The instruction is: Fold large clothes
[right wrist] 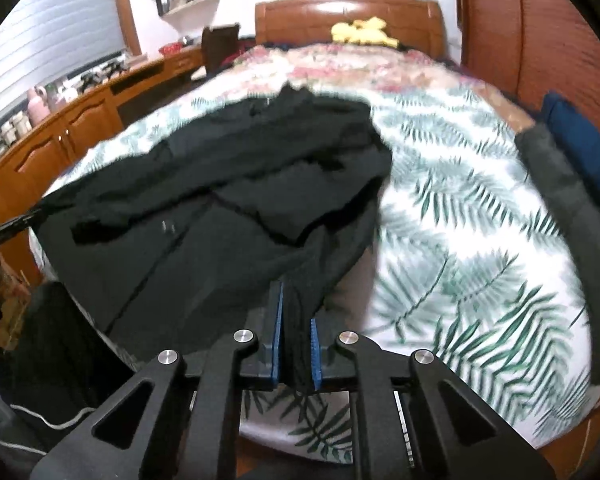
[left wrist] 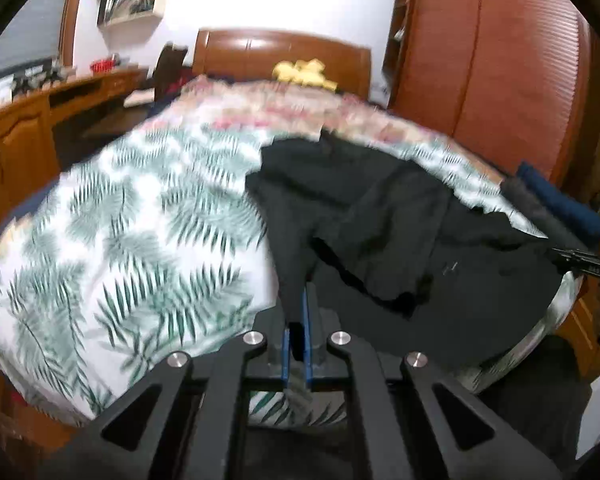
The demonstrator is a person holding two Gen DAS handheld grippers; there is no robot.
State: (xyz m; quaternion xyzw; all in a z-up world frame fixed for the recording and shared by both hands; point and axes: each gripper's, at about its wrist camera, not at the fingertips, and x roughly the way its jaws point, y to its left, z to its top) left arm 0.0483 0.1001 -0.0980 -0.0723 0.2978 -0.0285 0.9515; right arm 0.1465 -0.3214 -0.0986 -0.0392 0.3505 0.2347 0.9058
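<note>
- The bed [left wrist: 120,220], under a palm-leaf cover, carries everything; a wooden headboard [left wrist: 280,56] stands at its far end and a wardrobe [left wrist: 500,60] beside it.
- The black garment [left wrist: 380,208] lies rumpled across the near part of the bed, one layer bunched over another, with its near hem lifted off the cover between both tools.
- A dark grey roll [right wrist: 560,184] and a navy item [right wrist: 580,136] lie along the bed's edge, apart from the garment.
- The left hand-held gripper [left wrist: 298,320] is closed almost fully, its blue pads pinching a narrow ridge of the black cloth.
- The right hand-held gripper [right wrist: 296,344] is likewise clamped on a thick gather of the same cloth.
- Risk: both grips look to hold bunched fabric rather than a flat corner, so a pull could let a layer slip free, or drag the upper bunch along and bake in a crooked fold.
- Risk: uneven lift between the two sides would likely skew the hem.
</note>
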